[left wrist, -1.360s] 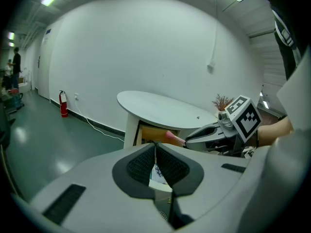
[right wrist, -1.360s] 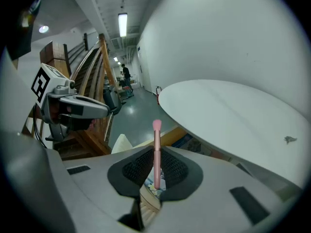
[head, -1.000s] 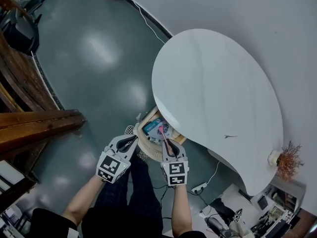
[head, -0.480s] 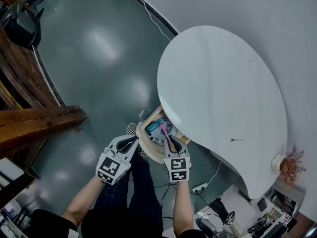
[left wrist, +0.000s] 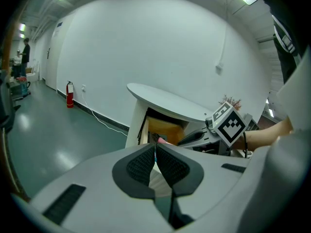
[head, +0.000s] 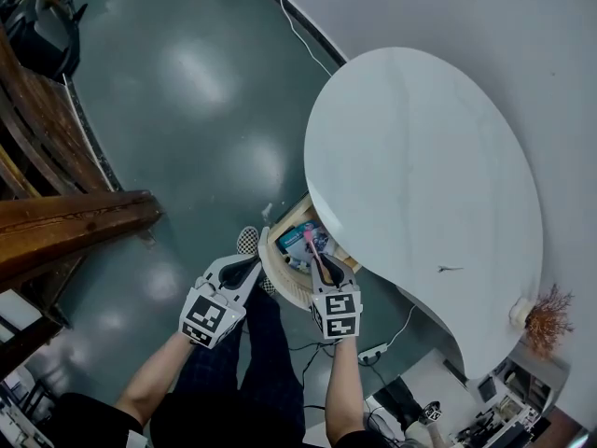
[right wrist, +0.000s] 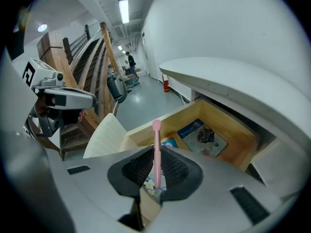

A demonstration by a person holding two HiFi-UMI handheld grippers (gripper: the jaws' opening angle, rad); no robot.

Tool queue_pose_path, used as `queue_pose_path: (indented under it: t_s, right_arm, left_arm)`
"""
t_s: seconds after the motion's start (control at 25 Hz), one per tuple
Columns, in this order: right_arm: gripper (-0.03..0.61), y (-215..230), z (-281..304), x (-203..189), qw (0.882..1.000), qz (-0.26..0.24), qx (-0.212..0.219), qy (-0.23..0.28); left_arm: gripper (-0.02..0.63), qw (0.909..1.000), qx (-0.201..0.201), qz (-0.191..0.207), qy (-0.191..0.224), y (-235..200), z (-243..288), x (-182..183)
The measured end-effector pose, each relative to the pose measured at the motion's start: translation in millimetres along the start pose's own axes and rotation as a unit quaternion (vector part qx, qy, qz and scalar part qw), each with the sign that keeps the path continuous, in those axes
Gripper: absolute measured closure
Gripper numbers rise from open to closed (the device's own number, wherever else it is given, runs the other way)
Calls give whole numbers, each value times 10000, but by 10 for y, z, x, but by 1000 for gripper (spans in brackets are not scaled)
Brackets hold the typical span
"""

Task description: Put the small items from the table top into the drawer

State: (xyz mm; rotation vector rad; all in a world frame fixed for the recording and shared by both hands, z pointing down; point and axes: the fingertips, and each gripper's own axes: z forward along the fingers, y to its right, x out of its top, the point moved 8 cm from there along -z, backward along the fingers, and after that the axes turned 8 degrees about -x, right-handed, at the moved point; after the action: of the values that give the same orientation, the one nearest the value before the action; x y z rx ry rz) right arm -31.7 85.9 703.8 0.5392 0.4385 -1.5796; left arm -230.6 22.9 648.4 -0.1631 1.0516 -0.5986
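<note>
While the head view is looking steeply down, the right gripper is holding a pink stick over the open drawer under the white tabletop, probably so the stick can drop inside. The left gripper is hanging beside the drawer front. In the left gripper view, its fingers are lying clenched together on nothing, out of the way. In the right gripper view, the fingers are grasping the stick lengthwise, its tip pointing over the booklets lying in the drawer.

white oval table top, small dark item near edge; open wooden drawer below holds booklets
</note>
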Motion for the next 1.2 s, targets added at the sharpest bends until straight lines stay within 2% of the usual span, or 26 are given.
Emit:
queue_pose_path:
  t_s: [0.68, 1.2]
  right_arm:
    - [511, -9, -136, 36, 9999, 35, -43, 147]
    - [511, 7, -708, 374, 9976, 215, -282, 603]
  left_arm:
    - [588, 9999, -52, 90, -21, 75, 1, 105]
    - [588, 9988, -118, 445, 178, 338, -193, 604]
